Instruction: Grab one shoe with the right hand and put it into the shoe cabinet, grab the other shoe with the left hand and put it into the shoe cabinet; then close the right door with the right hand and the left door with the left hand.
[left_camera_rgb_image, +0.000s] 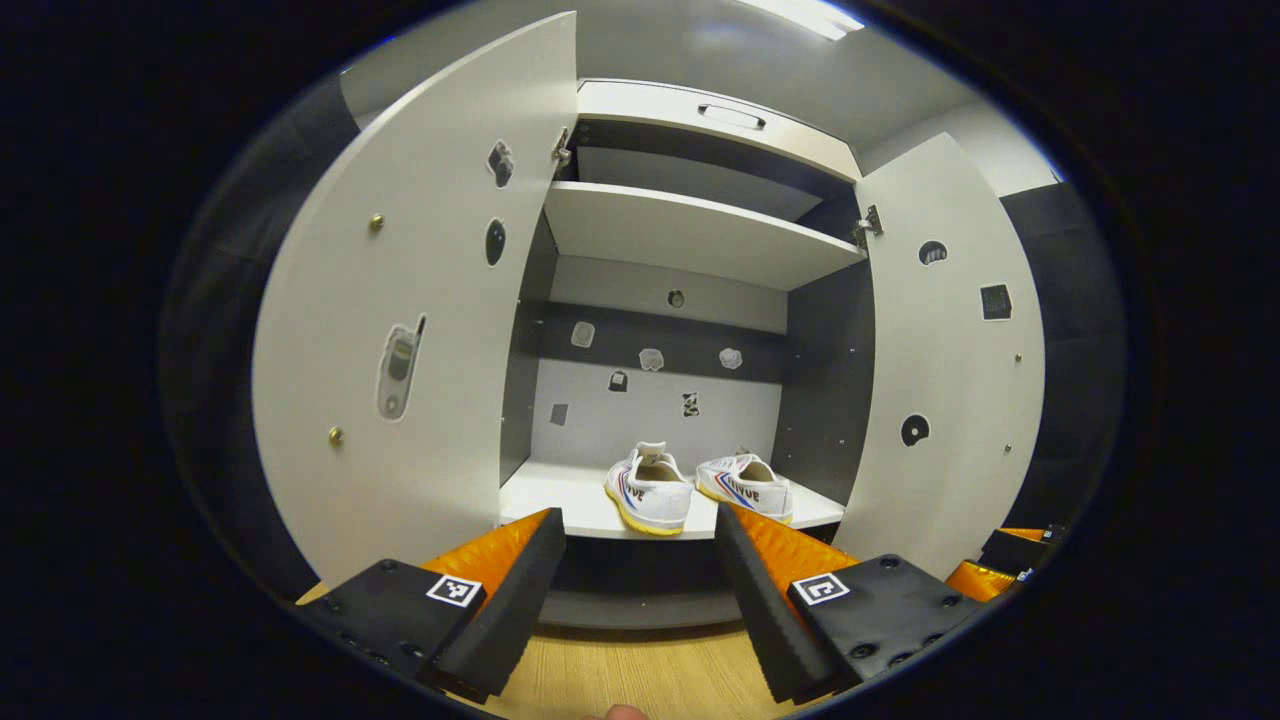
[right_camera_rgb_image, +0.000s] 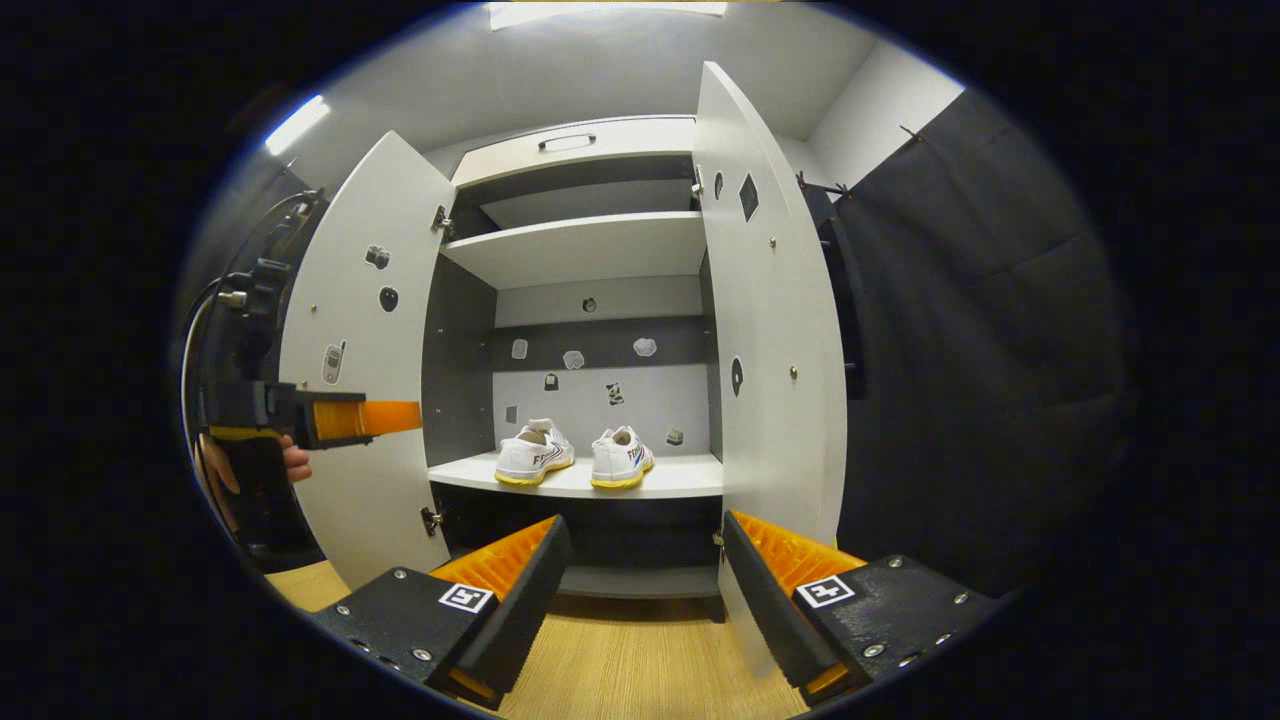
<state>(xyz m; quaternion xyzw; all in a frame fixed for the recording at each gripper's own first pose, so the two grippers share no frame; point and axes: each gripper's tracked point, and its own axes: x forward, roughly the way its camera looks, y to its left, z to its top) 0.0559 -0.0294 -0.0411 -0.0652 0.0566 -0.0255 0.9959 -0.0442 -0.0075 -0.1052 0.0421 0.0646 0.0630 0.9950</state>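
Shoes (left_camera_rgb_image: 695, 487) sat at shelf (left_camera_rgb_image: 560, 505) front edge | both doors (left_camera_rgb_image: 400, 330) open, unclosed | left gripper (left_camera_rgb_image: 640, 580), right gripper (right_camera_rgb_image: 645, 585) spread, empty.

Stickers (right_camera_rgb_image: 571, 359) on the cabinet's back wall — too small to make out; the hand (right_camera_rgb_image: 294, 461) is mostly hidden.

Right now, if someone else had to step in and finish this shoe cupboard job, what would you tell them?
Left gripper: open, holding nothing, facing the cabinet.
Right gripper: open, holding nothing, close to the right door.
Both shoes sit side by side on the lower shelf, so that part is done.
Left door and right door both stand wide open.
Left to do: swing the right door shut with the right gripper, then the left door with the left gripper.
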